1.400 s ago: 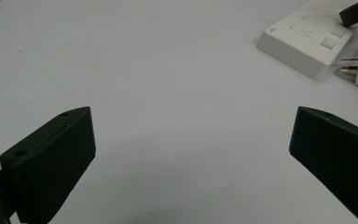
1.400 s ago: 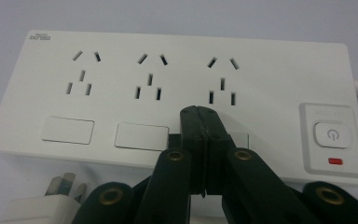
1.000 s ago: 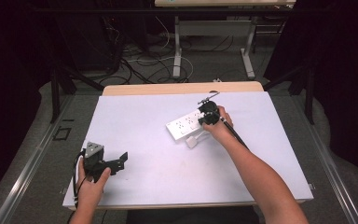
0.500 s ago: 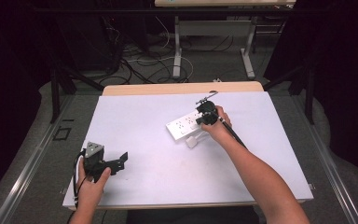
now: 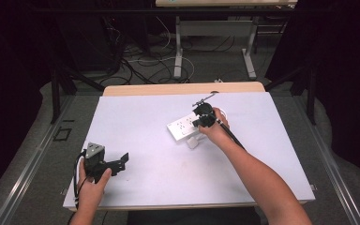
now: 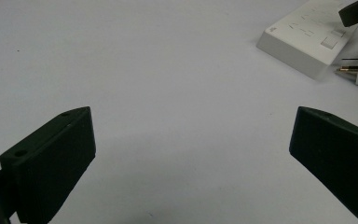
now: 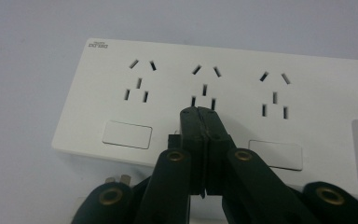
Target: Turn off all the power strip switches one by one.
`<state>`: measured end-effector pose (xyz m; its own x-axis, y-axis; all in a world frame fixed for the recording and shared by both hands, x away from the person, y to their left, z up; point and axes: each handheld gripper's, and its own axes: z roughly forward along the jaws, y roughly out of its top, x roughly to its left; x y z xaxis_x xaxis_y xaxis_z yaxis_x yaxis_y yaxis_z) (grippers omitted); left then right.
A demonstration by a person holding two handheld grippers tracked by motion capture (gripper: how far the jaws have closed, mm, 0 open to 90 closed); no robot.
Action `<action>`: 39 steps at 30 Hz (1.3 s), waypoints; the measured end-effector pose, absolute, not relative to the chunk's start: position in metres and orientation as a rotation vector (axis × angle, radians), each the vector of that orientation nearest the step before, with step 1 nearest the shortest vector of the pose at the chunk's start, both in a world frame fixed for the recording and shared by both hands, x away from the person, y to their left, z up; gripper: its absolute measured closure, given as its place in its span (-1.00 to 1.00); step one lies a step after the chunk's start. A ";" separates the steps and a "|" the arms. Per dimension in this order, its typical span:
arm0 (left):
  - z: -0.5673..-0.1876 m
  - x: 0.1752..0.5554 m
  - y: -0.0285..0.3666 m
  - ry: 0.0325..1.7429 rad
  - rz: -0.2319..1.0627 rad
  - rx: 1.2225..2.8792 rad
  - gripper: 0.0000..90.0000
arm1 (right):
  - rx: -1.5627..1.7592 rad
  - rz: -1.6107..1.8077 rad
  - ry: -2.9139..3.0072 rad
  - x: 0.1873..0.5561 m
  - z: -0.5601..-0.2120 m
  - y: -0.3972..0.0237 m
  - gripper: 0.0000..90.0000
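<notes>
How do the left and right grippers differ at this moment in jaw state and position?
The left gripper has its jaws spread wide with nothing between them; the right gripper has its jaws pressed together. The left one sits near the table's front left over bare surface; the right one is at the white power strip, tips by its middle sockets. Both are hand-held.

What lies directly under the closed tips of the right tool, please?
The right tool is shut over the white power strip, at its middle socket and switch row; the middle switch is covered.
</notes>
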<state>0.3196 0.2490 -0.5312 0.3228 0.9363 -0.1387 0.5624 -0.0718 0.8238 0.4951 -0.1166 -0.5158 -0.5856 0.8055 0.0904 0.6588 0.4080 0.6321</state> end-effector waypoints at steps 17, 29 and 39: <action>-0.531 0.320 0.249 1.347 0.560 1.748 -0.99 | 1.281 0.887 2.476 0.493 -0.517 -0.109 1.00; -0.531 0.319 0.249 1.346 0.560 1.748 -0.99 | 1.284 0.907 2.463 0.492 -0.521 -0.106 0.98; -0.531 0.319 0.249 1.344 0.562 1.752 -0.99 | 1.274 0.889 2.476 0.493 -0.520 -0.107 1.00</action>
